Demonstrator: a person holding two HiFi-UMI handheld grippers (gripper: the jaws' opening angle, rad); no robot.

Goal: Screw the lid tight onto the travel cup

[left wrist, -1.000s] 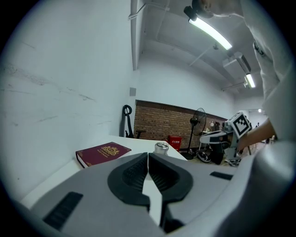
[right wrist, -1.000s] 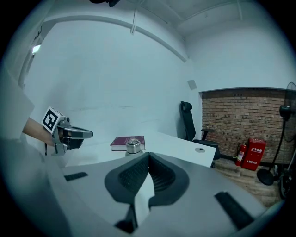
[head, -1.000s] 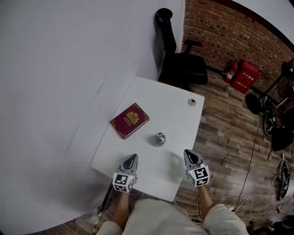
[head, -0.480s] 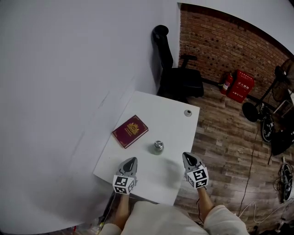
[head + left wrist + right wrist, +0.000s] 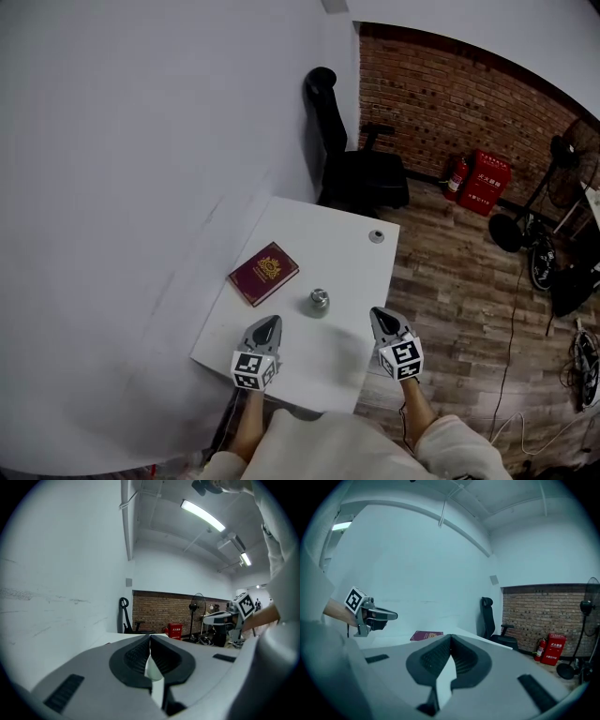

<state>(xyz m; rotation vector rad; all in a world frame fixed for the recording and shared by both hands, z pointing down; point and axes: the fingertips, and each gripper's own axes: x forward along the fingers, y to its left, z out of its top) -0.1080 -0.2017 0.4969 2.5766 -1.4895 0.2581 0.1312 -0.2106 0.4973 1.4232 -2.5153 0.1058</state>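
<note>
We held the left gripper (image 5: 266, 327) and right gripper (image 5: 382, 319) closed, empty, over the table's (image 5: 328, 234) near edge. The travel cup (image 5: 319, 301) stood at twelve o'clock between them, the likely lid (image 5: 376, 236) beyond at one o'clock; our jaws needed opening before reaching either.

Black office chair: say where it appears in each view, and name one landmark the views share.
Head view: the black office chair is at upper centre, beyond the white table.
Left gripper view: left of centre, at the left end of the brick wall.
Right gripper view: right of centre.
Shared landmark: the red fire-extinguisher box.
</note>
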